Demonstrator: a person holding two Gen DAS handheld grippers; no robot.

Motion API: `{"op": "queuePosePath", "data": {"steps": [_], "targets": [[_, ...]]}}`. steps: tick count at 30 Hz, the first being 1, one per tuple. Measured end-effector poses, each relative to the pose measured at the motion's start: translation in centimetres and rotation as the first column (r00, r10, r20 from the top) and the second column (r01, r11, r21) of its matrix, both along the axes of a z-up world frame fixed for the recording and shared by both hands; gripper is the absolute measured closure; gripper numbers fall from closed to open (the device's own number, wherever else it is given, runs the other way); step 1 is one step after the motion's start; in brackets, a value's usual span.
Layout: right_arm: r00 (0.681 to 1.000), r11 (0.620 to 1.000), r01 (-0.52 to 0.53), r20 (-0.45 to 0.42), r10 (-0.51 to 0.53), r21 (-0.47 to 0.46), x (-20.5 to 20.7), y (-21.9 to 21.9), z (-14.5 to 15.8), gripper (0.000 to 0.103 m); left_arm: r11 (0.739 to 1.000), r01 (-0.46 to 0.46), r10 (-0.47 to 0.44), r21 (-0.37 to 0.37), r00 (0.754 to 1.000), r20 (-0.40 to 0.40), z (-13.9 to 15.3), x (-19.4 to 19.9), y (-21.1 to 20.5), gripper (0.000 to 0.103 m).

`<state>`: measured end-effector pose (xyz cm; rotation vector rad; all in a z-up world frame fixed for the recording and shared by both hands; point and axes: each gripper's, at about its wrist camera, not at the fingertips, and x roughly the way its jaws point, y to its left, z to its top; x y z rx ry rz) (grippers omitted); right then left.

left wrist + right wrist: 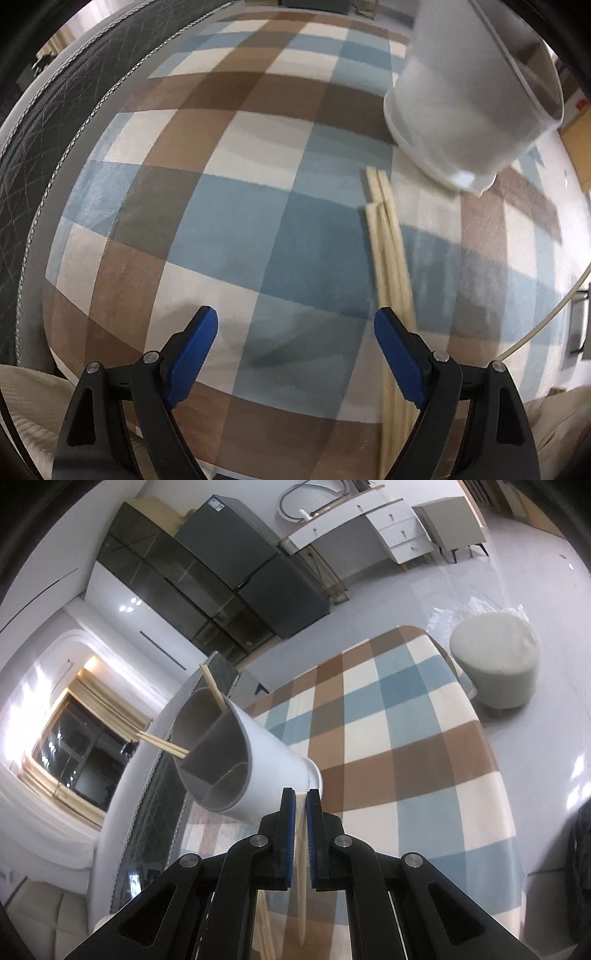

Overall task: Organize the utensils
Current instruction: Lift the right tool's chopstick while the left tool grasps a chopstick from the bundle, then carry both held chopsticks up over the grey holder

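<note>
A white utensil holder point(258, 768) with grey inner dividers stands on the checked tablecloth point(388, 738). Several wooden chopsticks point(214, 690) stick out of it. It also shows at the top right of the left wrist view point(461, 110). My right gripper point(301, 801) is shut on one pale chopstick point(302, 886), just in front of the holder's base. My left gripper point(295, 325) is open and empty above the cloth. Several loose chopsticks point(388, 251) lie on the cloth beside its right finger point(395, 343).
A dark placemat point(48, 129) with a corded edge lies at the table's left side. A round grey stool point(495, 661) stands on the floor beyond the table. Cabinets and a white desk line the far wall. A thin cable point(546, 314) crosses at the right.
</note>
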<state>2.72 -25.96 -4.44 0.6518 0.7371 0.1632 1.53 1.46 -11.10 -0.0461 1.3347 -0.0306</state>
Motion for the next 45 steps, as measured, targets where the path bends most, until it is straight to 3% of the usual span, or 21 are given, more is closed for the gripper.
{"op": "queuePosePath", "data": {"steps": [14,20,24,27,29,34,40,45], "targets": [[1.0,1.0,-0.008,0.028,0.008,0.015,-0.1,-0.7,0.4,0.098,0.996,0.043,-0.044,0.073,0.999,0.012,-0.6,-0.4,-2.3,0.021],[0.999,1.0,-0.021,0.033,0.021,0.0,-0.1,-0.4,0.5,0.098,0.994,0.092,-0.094,0.067,0.995,0.039,0.3,1.4,-3.6,0.05],[0.999,0.999,-0.032,0.033,0.032,-0.016,0.0,-0.1,0.5,0.098,0.988,0.134,-0.138,0.075,0.989,0.057,0.5,2.7,-5.4,0.08],[0.999,0.999,-0.041,0.029,0.042,-0.028,0.0,0.2,0.3,0.098,0.984,0.151,-0.157,0.091,0.986,0.059,0.5,3.6,-6.3,0.088],[0.998,0.998,-0.049,0.027,0.05,-0.043,0.0,0.5,0.2,0.098,0.988,0.147,-0.149,0.037,0.988,0.041,0.5,4.3,-6.2,0.1],[0.996,0.993,-0.06,0.053,0.065,-0.099,-0.6,1.4,0.7,0.098,0.992,0.126,-0.126,-0.002,0.992,0.0,0.6,4.8,-5.7,0.101],[0.987,0.978,-0.068,0.131,0.095,-0.196,-2.1,3.2,2.5,0.098,0.993,0.084,-0.071,-0.081,0.986,0.149,5.1,2.2,-4.3,0.101],[0.978,0.968,-0.071,0.175,0.116,-0.242,-3.2,4.6,3.4,0.098,0.987,0.09,-0.042,-0.132,0.943,0.329,9.8,-0.9,-2.9,0.101]]}}
